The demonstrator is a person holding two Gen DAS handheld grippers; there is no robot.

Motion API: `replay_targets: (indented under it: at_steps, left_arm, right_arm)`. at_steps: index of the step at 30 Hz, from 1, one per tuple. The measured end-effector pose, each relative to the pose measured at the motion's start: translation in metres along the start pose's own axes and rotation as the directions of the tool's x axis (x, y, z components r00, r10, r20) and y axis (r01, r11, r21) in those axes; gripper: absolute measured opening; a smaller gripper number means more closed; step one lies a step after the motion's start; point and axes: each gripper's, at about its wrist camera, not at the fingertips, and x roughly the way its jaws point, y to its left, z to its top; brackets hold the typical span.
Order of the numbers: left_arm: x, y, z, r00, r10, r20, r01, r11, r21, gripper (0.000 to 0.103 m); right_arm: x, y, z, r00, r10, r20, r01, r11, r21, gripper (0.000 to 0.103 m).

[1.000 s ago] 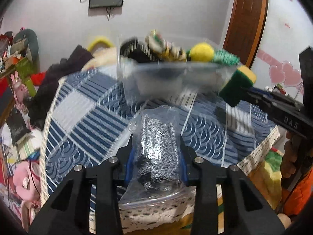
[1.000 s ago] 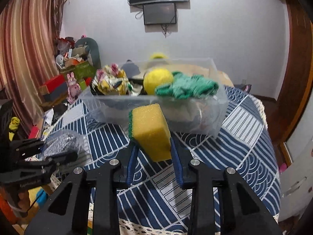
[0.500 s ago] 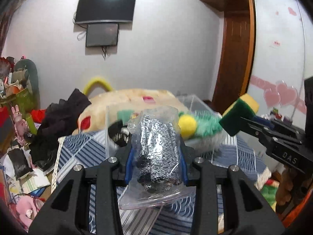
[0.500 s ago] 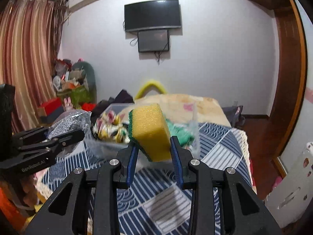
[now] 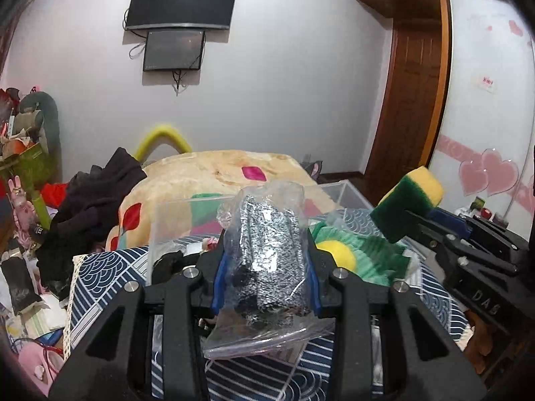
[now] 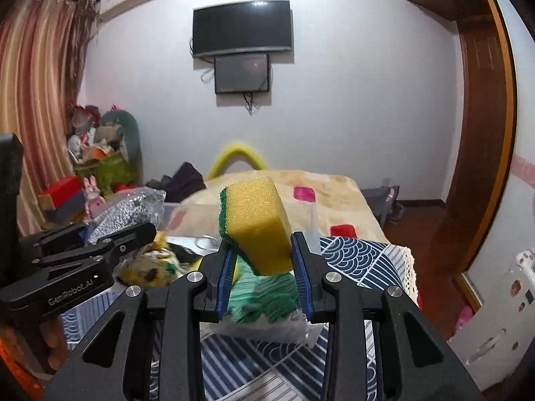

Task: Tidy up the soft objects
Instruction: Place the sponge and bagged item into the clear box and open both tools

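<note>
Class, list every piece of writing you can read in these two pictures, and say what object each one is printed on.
"DAS" – side of the black right claw body, seen in the left wrist view.
"GenRobot.AI" – side of the black left claw body, seen in the right wrist view.
Red print on the small white label on the white wardrobe door: too small to read.

Grippers: two, left gripper (image 5: pixel 265 267), right gripper (image 6: pixel 262 275)
Sponge (image 6: pixel 255 224): one
Bagged grey cloth (image 5: pixel 267 254): one
Clear bin (image 5: pixel 187 214): one
Yellow ball (image 5: pixel 334 255): one
Wall screens: two, large screen (image 6: pixel 242 28), small screen (image 6: pixel 241 73)

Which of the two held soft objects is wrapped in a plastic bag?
The grey knitted cloth in the left gripper; the yellow-green sponge is bare.
</note>
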Motion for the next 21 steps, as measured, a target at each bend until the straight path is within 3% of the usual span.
replay_targets:
  at_steps: [8, 11, 15, 21]
  left_arm:
    - [0.045, 0.014, -0.013, 0.995, 0.054, -0.087, -0.057, 0.998, -0.036, 0.039]
    - [0.048, 0.015, -0.016, 0.994, 0.058, -0.091, -0.061, 0.998, -0.031, 0.046]
    - [0.041, 0.01, -0.018, 0.996, 0.037, -0.085, -0.039, 0.999, -0.024, 0.068]
    - [0.019, -0.002, -0.018, 0.999, 0.028, -0.045, -0.027, 0.999, 0.021, 0.069]
  right_arm:
    - [0.041, 0.0, -0.014, 0.992, 0.019, -0.125, -0.016, 1.0, 0.021, 0.03]
    - [0.046, -0.001, -0.019, 0.988, 0.013, -0.151, -0.01, 1.0, 0.025, 0.03]
    - [0.039, -0.002, -0.02, 0.988, 0.022, -0.154, -0.017, 0.999, 0.032, 0.03]
    - [0.021, -0.009, -0.018, 0.989, 0.066, -0.13, -0.06, 0.997, 0.05, 0.039]
